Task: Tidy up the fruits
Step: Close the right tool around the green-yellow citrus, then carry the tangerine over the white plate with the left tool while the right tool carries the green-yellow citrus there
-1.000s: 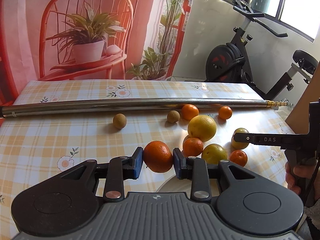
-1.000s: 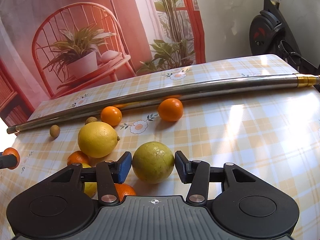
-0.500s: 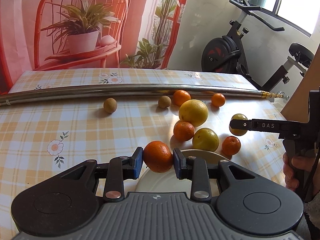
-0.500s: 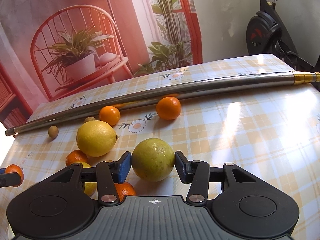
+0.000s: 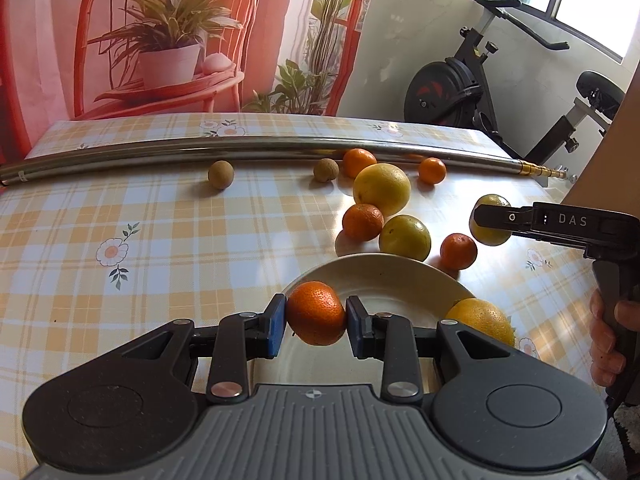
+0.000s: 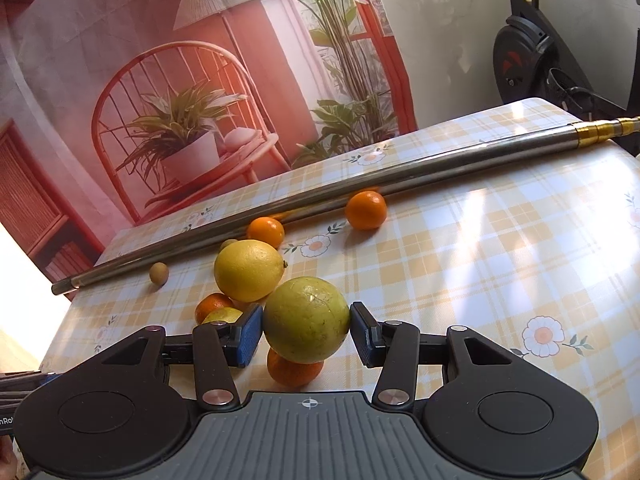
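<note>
We are holding an orange [image 5: 316, 313] in the left gripper [image 5: 316, 322], its jaws clamped on the fruit's two sides, over the near rim of a cream plate [image 5: 384, 276] that is sitting on the checked counter [image 5: 160, 248]. A yellow-orange fruit [image 5: 482, 320] is already lying in the plate at its right edge, partly hidden behind the gripper.

In the right gripper [image 6: 307, 330] we are gripping a green-yellow fruit [image 6: 306, 320], the jaws pressing on both its sides. It is hanging clear of the counter, with a small orange [image 6: 294, 372] showing just below it. From the left wrist view this gripper is reaching in from the right, and a hand [image 5: 606, 340] is wrapping its handle.

The other fruit is lying loose on the counter beyond the plate: a big lemon [image 5: 382, 189], a mandarin [image 5: 362, 222] touching it, a yellow-green fruit [image 5: 405, 238] beside that, and two small oranges [image 5: 359, 163] [image 5: 432, 170] near a long steel pole [image 5: 240, 150] that is lying across the far side. Two small brown fruits [image 5: 220, 174] [image 5: 326, 169] are sitting just in front of the pole, well apart from each other. Behind the counter we are seeing a printed backdrop [image 5: 160, 40] of a red chair and plants, and an exercise bike [image 5: 460, 88] by the wall.
</note>
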Tool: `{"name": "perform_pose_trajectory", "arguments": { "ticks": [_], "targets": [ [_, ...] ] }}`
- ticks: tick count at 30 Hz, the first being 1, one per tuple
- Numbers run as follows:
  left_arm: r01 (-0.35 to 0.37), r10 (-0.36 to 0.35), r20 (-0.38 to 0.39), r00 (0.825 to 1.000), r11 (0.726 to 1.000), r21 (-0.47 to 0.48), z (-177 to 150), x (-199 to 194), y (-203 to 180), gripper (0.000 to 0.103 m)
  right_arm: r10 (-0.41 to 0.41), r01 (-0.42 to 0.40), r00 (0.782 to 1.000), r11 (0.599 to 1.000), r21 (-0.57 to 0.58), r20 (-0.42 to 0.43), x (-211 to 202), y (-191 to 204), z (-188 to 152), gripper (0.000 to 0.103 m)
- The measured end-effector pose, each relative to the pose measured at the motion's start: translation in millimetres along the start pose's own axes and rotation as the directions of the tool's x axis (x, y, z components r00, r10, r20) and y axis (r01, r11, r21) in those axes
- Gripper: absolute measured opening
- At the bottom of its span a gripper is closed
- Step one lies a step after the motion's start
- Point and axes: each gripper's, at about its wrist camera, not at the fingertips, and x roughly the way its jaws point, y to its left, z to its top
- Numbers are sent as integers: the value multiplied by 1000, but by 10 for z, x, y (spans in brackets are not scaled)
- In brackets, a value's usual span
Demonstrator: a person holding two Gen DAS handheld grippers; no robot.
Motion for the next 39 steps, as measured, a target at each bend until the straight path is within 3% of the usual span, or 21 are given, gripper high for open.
{"name": "perform_pose_trajectory", "arguments": {
  "ticks": [6,18,30,39],
  "targets": [
    [-5,5,-4,1000,1000,9,-42,-13,-20,34,31,-30,999,999,-45,15,-111,180,26,44],
    [-38,39,-19,999,998,44,-103,0,-47,34,123,-133,990,981,-139,-72,-59,599,-106,44],
    [-57,60,-44,997,997,60,-134,50,-53,34,116,-142,980,976,-166,-160,87,710,-267,44],
    [-53,56,-57,997,997,57,-145,81,-59,34,94,-128,981,969,-209,-168,97,761,-275,44]
  ]
}}
